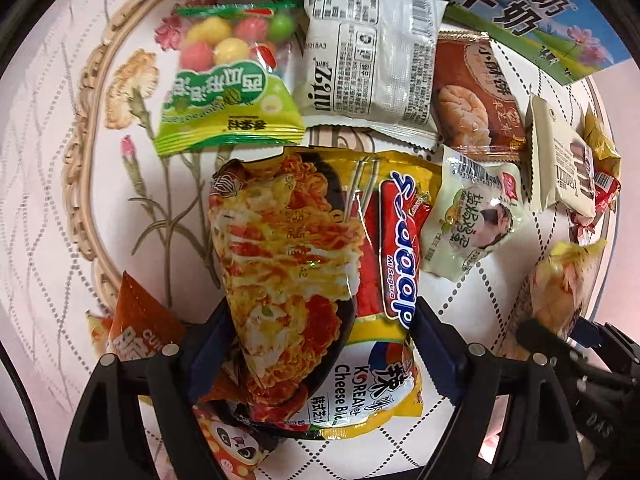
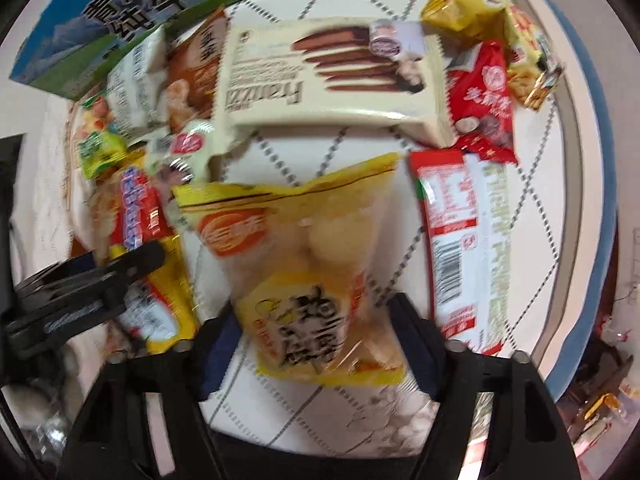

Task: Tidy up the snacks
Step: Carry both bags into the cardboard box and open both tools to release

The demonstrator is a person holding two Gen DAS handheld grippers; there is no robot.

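Note:
My left gripper (image 1: 320, 332) is shut on a yellow Sedaap cheese noodle packet (image 1: 296, 264), held above the table. My right gripper (image 2: 316, 324) is shut on a yellow-and-clear snack bag (image 2: 304, 268), lifted over the table. The right gripper and its bag also show at the right edge of the left wrist view (image 1: 560, 296). The left gripper shows at the left of the right wrist view (image 2: 100, 280). Snacks lie in a row behind: a green gumball bag (image 1: 228, 84), a white packet (image 1: 368, 64), a brown pastry pack (image 1: 476, 92), a pale green egg pack (image 1: 476, 216) and a cream Franzzi wafer pack (image 2: 332, 76).
A blue-green milk carton box (image 1: 500, 4) stands at the back. An orange packet (image 1: 140, 328) and a panda-print packet (image 1: 232, 444) lie under my left gripper. A red-and-white long pack (image 2: 460, 240), a red candy pack (image 2: 480, 92) and yellow packs (image 2: 472, 12) lie at the right.

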